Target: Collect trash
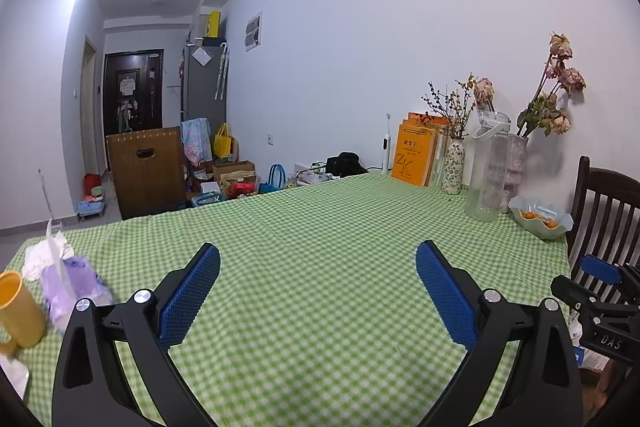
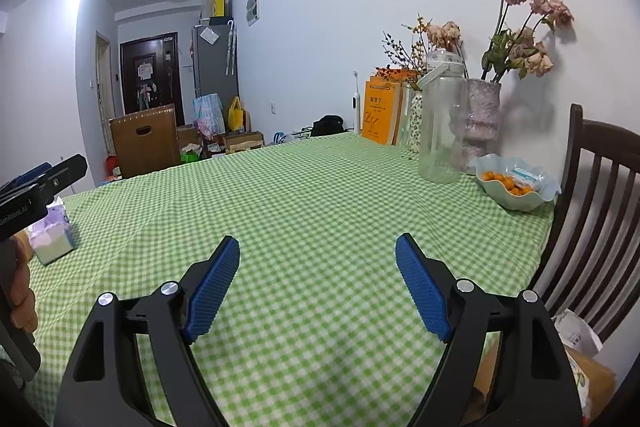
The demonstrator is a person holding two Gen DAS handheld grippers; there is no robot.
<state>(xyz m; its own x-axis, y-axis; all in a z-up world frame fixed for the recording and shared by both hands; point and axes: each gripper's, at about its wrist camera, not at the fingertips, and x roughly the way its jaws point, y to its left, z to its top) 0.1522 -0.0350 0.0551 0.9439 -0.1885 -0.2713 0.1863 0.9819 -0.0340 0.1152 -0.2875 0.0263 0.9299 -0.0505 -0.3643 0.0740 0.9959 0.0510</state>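
A: How do the claws stand?

B: The left claw (image 1: 318,267) has its jaws wide apart with nothing between them, hovering over the green checked tablecloth (image 1: 320,211). The right claw (image 2: 318,261) is the same: jaws spread, nothing held, bare cloth just ahead.

A: So where is the trash?

B: Nothing straight ahead of either one. Off to the left of the left claw, near the table's edge, lies a crumpled white tissue (image 1: 44,255) against a purple tissue pack (image 1: 72,287), with a yellow cup (image 1: 20,307) beside them. I judge the tissue to be the likeliest thing to collect. A scrap of white wrapper (image 1: 12,373) shows at the lower left, too cut off to be sure of.

A: And further out?

B: Right of both claws, well apart, stand a clear jug (image 2: 442,131), flower vases and a fruit bowl (image 2: 516,187). Those stay put.

A: How should the pickup go?

B: Swing the left claw leftward, keep the jaws spread, come at the tissue from above and clear of the cup, then close gently on the loose paper alone, not the pack.
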